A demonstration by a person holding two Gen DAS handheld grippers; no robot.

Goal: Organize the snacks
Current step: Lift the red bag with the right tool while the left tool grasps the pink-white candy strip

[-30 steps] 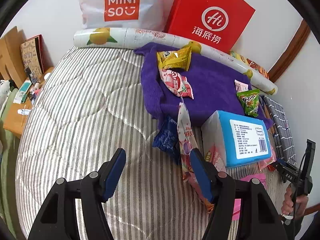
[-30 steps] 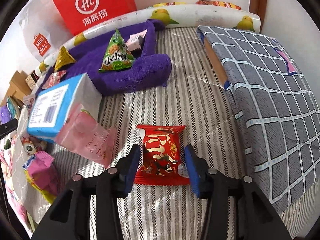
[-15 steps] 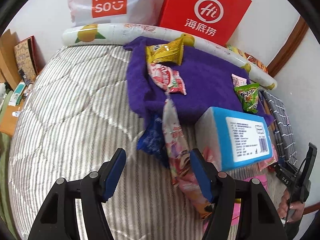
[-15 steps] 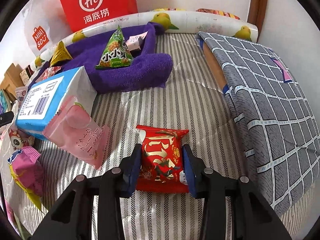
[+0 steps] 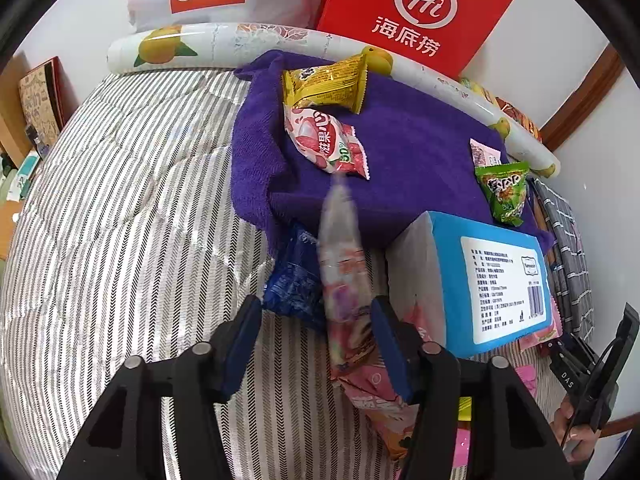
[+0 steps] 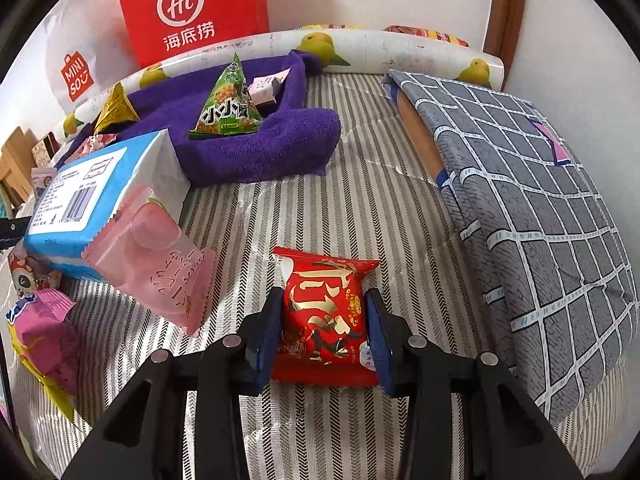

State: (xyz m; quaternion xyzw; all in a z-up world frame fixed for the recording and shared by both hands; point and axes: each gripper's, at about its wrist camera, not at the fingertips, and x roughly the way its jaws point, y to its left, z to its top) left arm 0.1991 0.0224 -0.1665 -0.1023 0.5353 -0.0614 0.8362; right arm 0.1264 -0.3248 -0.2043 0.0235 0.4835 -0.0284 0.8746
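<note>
Snacks lie loose on a striped mattress [image 5: 120, 220]: a yellow packet [image 5: 326, 86] and a green packet [image 6: 226, 110] rest on the purple towel [image 5: 408, 160] (no container holds any). The left gripper [image 5: 316, 332] is closing around a long pink packet [image 5: 346, 300], pads not yet pressing. The right gripper [image 6: 322, 330] clamps a red packet [image 6: 324, 316]. Two shopping bags [image 5: 416, 12] lean against the wall.

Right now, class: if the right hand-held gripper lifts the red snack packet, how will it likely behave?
The red snack packet looks puffy with crimped ends, so it probably weighs little and dents under the right hand-held gripper. Its glossy film may slip. Lying flat, it shouldn't roll.
</note>
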